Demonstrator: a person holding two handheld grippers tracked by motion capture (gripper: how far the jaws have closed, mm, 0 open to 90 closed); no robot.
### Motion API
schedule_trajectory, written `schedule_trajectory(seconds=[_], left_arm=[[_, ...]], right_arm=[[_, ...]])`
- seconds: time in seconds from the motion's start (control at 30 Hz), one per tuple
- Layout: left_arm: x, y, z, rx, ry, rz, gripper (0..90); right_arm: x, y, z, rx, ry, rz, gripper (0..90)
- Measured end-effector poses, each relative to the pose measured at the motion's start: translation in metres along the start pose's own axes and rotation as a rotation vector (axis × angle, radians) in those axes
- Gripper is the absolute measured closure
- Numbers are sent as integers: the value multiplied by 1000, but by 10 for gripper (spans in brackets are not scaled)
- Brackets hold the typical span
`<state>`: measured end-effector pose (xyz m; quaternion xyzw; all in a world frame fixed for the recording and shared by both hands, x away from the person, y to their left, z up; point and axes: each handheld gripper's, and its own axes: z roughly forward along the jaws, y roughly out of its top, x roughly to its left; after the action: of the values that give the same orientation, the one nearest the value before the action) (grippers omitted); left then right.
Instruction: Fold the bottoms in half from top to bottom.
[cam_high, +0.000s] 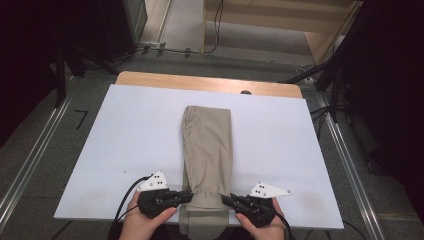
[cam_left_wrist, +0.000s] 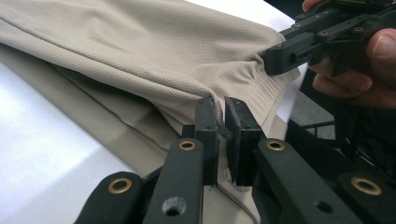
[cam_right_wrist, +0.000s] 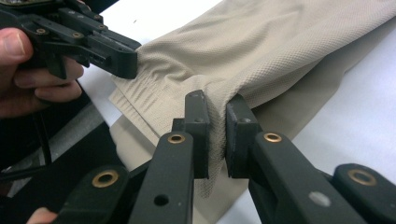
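My left gripper (cam_high: 187, 196) clamps beige trousers (cam_high: 207, 150) (near edge) | my right gripper (cam_high: 226, 199) pinches the opposite side | white table (cam_high: 125, 140).

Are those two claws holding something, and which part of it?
Yes: the beige trousers. The left gripper and right gripper each pinch one side of the near end.

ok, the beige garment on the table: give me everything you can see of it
The beige knit garment looks like trousers folded into a long narrow strip, fine mesh texture, with a ribbed, gathered band at its near end. It lies lengthwise mid-table on the white table top, its near end hanging over the edge. The left tongs and right tongs each pinch one side edge of the band.
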<state>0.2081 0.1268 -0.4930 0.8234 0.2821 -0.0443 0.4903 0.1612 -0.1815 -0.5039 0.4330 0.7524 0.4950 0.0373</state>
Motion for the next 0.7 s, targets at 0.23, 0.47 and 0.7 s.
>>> schedule_trajectory(seconds=[0.23, 0.47, 0.7], left_arm=[[-14, -10, -7, 5, -13, -2, 850], [-24, -19, -13, 26, -34, -3, 849], [-22, -21, -29, -32, 37, 15, 451]], right_arm=[[14, -9, -7, 22, -2, -36, 803], [24, -19, -15, 38, 25, -38, 798], [25, -20, -26, 92, 18, -121, 368]])
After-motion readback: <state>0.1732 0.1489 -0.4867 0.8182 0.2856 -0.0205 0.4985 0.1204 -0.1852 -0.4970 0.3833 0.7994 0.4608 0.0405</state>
